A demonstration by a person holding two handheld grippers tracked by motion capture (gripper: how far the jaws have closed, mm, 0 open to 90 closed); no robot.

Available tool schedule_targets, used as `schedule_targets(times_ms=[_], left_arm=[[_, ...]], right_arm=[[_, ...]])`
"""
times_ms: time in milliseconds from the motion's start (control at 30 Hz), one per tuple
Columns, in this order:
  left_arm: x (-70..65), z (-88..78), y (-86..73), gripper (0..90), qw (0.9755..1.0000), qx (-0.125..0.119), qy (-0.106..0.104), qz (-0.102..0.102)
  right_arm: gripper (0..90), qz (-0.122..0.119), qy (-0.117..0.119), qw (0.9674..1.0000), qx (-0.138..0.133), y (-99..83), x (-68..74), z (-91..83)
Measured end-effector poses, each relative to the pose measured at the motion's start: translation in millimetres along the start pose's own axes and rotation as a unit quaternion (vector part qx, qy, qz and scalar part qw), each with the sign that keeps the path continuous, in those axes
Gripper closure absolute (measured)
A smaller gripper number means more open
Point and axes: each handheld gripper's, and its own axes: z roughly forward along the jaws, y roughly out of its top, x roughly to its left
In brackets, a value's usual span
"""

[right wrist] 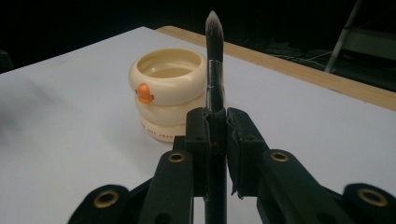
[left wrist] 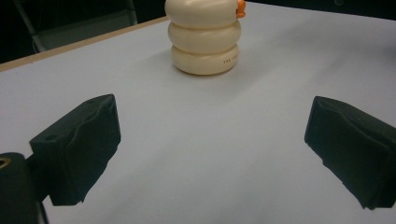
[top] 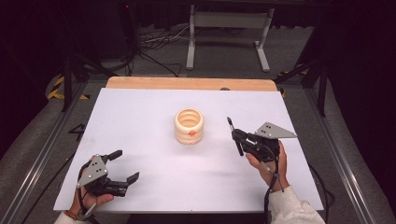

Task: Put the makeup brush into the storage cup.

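A cream ribbed cup (top: 189, 126) with an orange knob stands upright at the middle of the white table; its open mouth faces up. It also appears in the left gripper view as the cup (left wrist: 204, 39) and in the right gripper view as the cup (right wrist: 167, 91). My right gripper (top: 236, 136), to the right of the cup and above the table, is shut on a black brush (top: 233, 133). The brush (right wrist: 215, 60) points its bristle tip away from the hand, beside the cup's rim. My left gripper (top: 125, 165) rests at the near left with its jaws wide apart and nothing between them.
The white table top (top: 140, 121) has a wooden strip (top: 187, 83) along its far edge. A white metal stand (top: 229, 32) and cables lie on the floor beyond. Metal rails run along both sides of the table.
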Motion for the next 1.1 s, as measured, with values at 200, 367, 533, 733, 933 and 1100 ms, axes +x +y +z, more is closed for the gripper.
schedule_targets(times_ms=[200, 367, 533, 733, 933, 1100], left_arm=[[0.3, -1.6, 0.3, 4.2, 1.0000, -0.009, 0.001, 0.000], [1.0, -1.5, 0.1, 4.2, 1.0000, -0.006, 0.002, -0.002], [2.0, -3.5, -0.2, 4.2, 0.9999, -0.012, 0.003, -0.002], [1.5, -3.7, -0.4, 4.2, 0.9999, -0.016, 0.003, -0.003], [1.3, -3.7, -0.3, 4.1, 0.9999, -0.014, 0.002, -0.001], [1.1, -3.2, -0.8, 4.1, 0.9999, -0.012, -0.001, -0.004]], right_arm=[[80.1, -0.004, -0.001, 0.9998, -0.020, 8.4, -3.7, 2.1], [80.2, -0.006, 0.002, 0.9994, -0.033, 14.3, -3.9, 5.4], [80.1, -0.012, 0.004, 0.9990, -0.044, 21.0, -2.0, 9.3], [80.2, -0.018, 0.004, 0.9984, -0.054, 29.9, -0.6, 12.3], [80.1, -0.028, 0.005, 0.9970, -0.072, 43.3, 3.0, 14.5], [80.1, -0.026, 0.016, 0.9945, -0.101, 53.2, 4.4, 15.1]])
